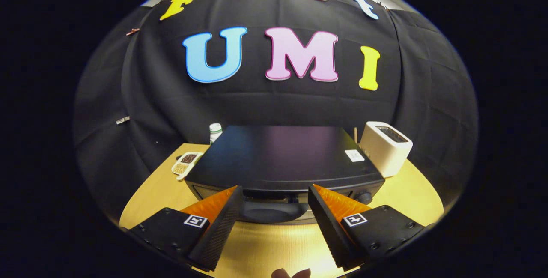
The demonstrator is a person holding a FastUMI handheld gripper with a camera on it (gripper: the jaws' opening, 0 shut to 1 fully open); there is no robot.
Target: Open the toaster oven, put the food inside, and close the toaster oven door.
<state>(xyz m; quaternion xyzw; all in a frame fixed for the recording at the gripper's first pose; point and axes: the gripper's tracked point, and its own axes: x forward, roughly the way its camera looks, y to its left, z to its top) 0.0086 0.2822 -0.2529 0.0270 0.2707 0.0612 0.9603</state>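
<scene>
The hand-held gripper (276,194) hangs over the near part of a light wooden table (265,248), its two fingers spread wide apart with nothing between them but open air; they hold nothing. Just ahead of the fingertips stands the toaster oven (284,156), a dark, flat-topped box seen from slightly above. Its long axis runs side to side across the view, and its front faces the fingers: the upper edge of that front and a curved dark handle (269,211) show in the gap between the two tips, and a round knob (364,196) sits at the front's right end, just beyond the right finger. The door appears closed, though little of the front shows below the top's edge. A small white label (354,155) lies on the oven's top near its right rear corner. To the right of the oven, close beside it, stands a white slot toaster (386,147), upright, its slot facing up. To the left of the oven a small white divided dish (186,163) rests on the table, with dark bits in one section and pale bits in the other, and behind that a white bottle with a green cap (215,131) stands at the oven's left rear corner. A bit of a person's hand (291,273) shows below the fingers.
</scene>
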